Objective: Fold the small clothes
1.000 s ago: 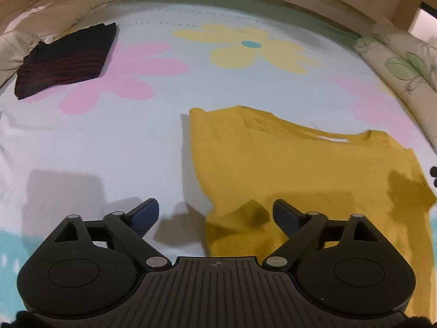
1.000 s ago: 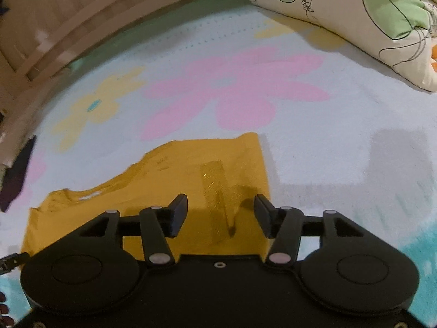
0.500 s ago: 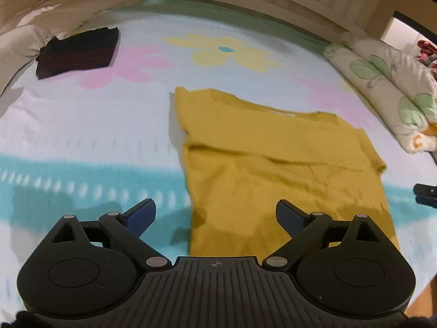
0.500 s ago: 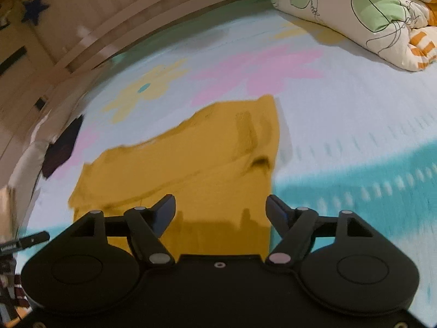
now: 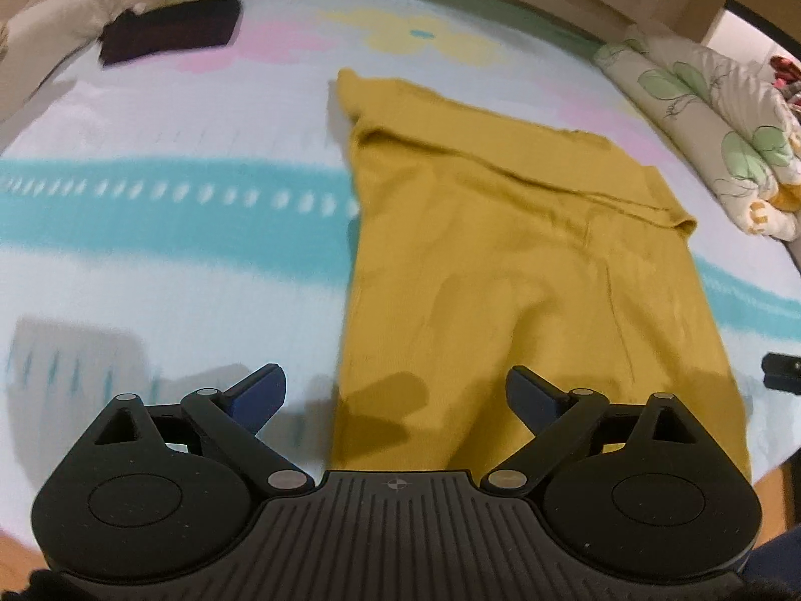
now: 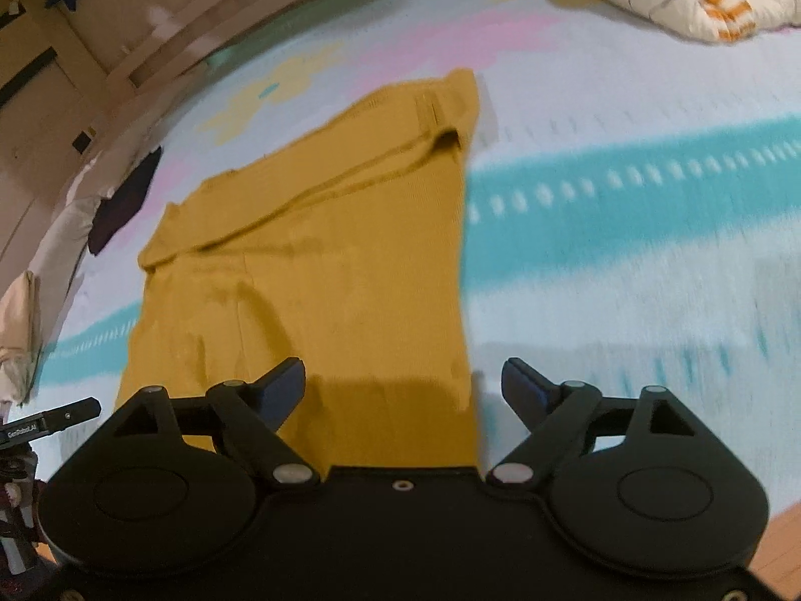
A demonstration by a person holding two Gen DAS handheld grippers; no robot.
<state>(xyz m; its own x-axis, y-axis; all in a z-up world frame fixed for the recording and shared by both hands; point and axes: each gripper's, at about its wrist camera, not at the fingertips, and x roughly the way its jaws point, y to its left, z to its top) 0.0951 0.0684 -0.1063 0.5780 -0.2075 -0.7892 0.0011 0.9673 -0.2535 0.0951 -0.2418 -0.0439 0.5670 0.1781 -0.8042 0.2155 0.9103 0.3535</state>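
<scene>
Both grippers have drawn back from the far end of the garment toward the near edge of the bed since a second ago, so that the whole yellow top (image 5: 525, 270) now shows ahead of them instead of only its upper part. One yellow top lies flat on the flower-patterned bedsheet (image 5: 175, 260), with its far end folded over into a band across the width; its near hem reaches the edge of the bed.

Two grippers are in play. The left gripper (image 5: 395, 393) hangs above the near left part of the top with its jaws spread wide and nothing between them; its left fingertip (image 5: 258, 393) is over bare sheet, its right one over yellow cloth. The right gripper (image 6: 403, 383) hangs above the near right edge of the top; its jaws are opening, nothing is pinched between them, and the cloth's edge lies below the gap.

One dark folded garment (image 5: 170, 35) rests well apart at the far left, near a pale pillow (image 5: 45, 30). One rolled quilt (image 5: 716, 135) with green leaf print lies along the right side of the bed. In the right wrist view the same yellow top (image 6: 320, 260) and dark garment (image 6: 125, 195) show, with one teal stripe (image 6: 626, 195) crossing the sheet.
</scene>
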